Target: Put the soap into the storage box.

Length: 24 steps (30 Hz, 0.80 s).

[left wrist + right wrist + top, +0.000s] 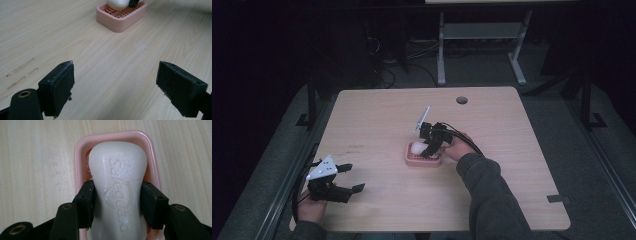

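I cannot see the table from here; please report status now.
Right hand-held gripper shut on soap bar, over pink soap dish. Left hand-held gripper open, apart. Nothing blocking.

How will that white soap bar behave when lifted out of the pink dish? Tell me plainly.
The soap bar looks solid and stiff, so it should hold its shape. Its smooth, glossy, rounded sides may slip between the right gripper pads, which clamp its narrow waist. The shallow pink dish looks light and might shift.
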Tool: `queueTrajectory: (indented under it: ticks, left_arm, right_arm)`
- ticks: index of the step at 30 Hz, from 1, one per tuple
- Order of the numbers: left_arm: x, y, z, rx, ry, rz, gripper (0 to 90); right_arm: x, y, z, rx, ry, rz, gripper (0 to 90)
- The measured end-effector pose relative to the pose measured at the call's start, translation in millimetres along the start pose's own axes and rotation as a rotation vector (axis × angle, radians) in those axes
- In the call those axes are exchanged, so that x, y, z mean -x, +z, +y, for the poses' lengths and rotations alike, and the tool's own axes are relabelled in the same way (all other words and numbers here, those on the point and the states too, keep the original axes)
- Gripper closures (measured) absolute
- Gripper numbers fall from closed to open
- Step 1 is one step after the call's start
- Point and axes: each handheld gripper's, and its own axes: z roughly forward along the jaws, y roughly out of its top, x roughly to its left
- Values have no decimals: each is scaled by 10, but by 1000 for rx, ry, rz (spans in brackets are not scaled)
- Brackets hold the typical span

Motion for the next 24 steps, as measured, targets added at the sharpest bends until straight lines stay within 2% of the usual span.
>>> queueTrajectory:
  ticks: [24]
  left_arm:
    - [-1, 1, 0, -1, 0, 0, 148]
  right_arm:
    - [32, 53, -22, -5, 11, 5, 489]
